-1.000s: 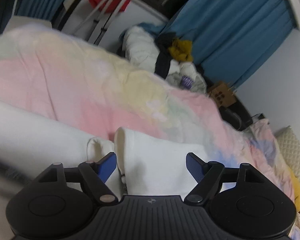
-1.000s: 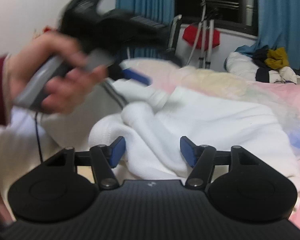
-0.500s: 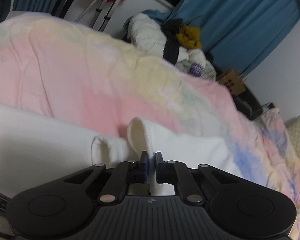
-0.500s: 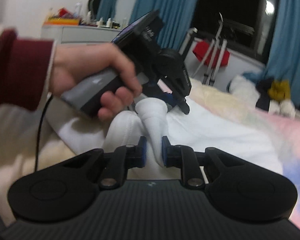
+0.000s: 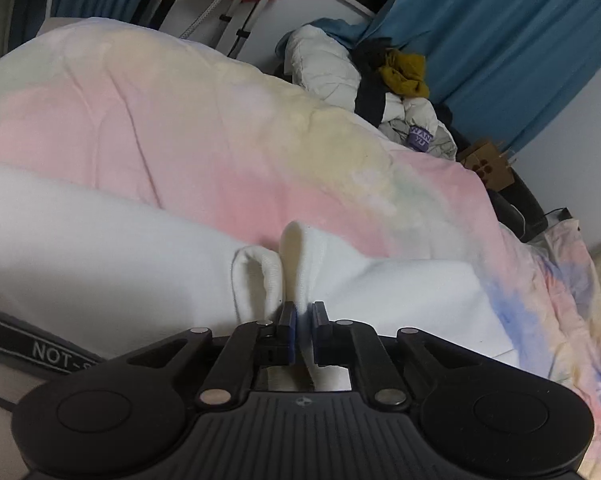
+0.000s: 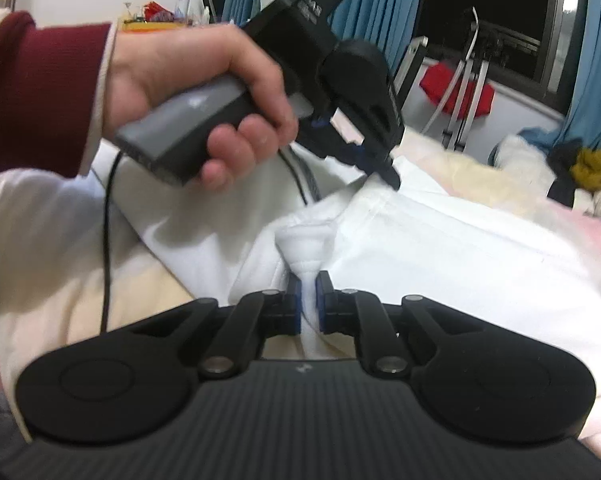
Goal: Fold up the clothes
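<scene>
Both tools, open a second earlier, have since clamped onto the white garment (image 5: 100,256). Left tool (image 5: 303,322) pinches a raised fold of fabric between narrow jaws; right tool (image 6: 308,300) grips a bunched ridge likewise. Ahead of the right tool, a hand (image 6: 196,80) in a maroon sleeve (image 6: 36,92) holds the left tool. The garment lies on a pastel duvet (image 5: 204,128) covering the bed.

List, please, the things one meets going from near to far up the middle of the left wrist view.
left gripper fingers shut on the white garment → pink and yellow bedcover → pile of clothes → blue curtain
</scene>
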`<state>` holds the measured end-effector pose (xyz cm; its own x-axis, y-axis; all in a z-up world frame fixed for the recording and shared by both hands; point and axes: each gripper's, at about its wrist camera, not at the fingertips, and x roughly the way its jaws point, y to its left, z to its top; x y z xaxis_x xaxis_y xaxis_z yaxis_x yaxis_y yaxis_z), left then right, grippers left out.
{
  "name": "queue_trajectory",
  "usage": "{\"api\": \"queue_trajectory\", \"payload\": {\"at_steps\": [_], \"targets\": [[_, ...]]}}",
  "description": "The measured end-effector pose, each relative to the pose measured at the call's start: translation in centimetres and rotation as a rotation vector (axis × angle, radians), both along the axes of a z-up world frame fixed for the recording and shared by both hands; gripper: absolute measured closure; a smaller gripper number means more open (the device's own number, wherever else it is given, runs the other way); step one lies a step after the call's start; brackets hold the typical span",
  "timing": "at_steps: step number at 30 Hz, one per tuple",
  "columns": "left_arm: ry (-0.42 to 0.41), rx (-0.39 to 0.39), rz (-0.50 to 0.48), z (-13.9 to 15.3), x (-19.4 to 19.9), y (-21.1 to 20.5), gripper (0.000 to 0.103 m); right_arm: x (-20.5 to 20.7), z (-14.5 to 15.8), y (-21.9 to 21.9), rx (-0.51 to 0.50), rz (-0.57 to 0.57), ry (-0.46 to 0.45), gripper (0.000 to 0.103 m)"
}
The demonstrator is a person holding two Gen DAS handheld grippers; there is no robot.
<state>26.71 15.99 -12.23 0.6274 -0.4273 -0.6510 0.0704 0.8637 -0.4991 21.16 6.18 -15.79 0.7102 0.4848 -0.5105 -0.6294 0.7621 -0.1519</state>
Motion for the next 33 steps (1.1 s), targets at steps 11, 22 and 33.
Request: {"api": "queue_trajectory", "payload": {"at_steps": [11, 22, 33], "targets": [[-0.066, -0.082, 0.248, 6.2, -12.3, 6.5, 0.069, -0.2, 1.2, -2.3, 0.174, -0.056, 0.031, 0.09], [0.012, -0.246, 0.696, 7.5, -27.8, 18.2, 0.02, -1.9, 3.3, -5.0, 0.27, -0.108, 0.064, 0.09], [0.114, -0.494, 0.848, -0.1, -25.7, 23.7, 0.021, -2.6, 3.9, -5.3, 0.284, -0.119, 0.095, 0.09]]}}
